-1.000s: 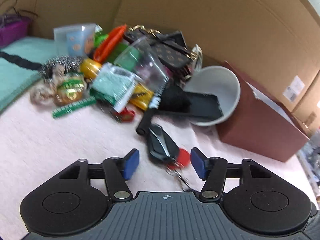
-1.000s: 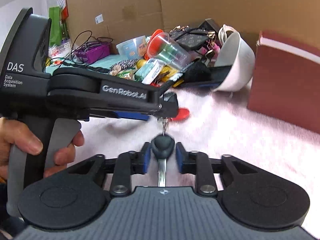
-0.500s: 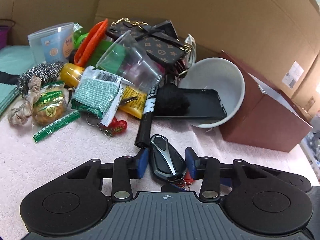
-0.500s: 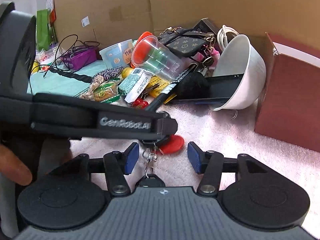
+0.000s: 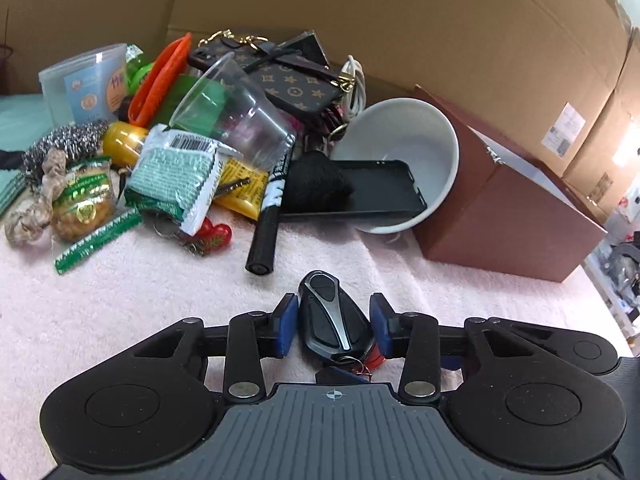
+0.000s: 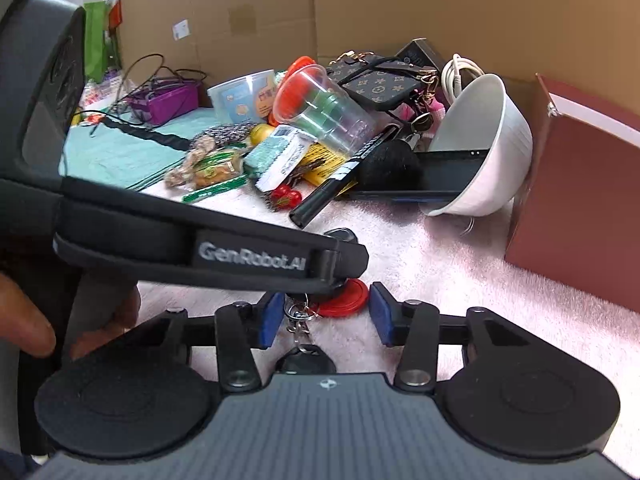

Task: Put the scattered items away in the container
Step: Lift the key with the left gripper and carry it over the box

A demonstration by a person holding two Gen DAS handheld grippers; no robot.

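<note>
My left gripper (image 5: 334,330) is shut on a black and silver car key fob (image 5: 334,320), its pads against the fob's sides, just above the pink cloth. The fob's ring carries a red round tag (image 6: 344,293) and a black-headed key (image 6: 306,362). My right gripper (image 6: 322,318) is open, its pads either side of the ring and tag, touching neither. The left gripper's body (image 6: 200,240) crosses the right wrist view. The brown box (image 5: 508,204) stands at the right, with a tipped white bowl (image 5: 404,160) beside it.
A heap of items lies behind: a black phone case (image 5: 360,190) in the bowl, a black marker (image 5: 268,220), a clear cup (image 5: 236,116), a green snack packet (image 5: 176,172), a patterned phone wallet (image 5: 292,80), a steel scourer (image 5: 64,144). Cardboard walls stand behind.
My left gripper moved forward and closed on the key fob. My right gripper let go of the black-headed key and opened.
</note>
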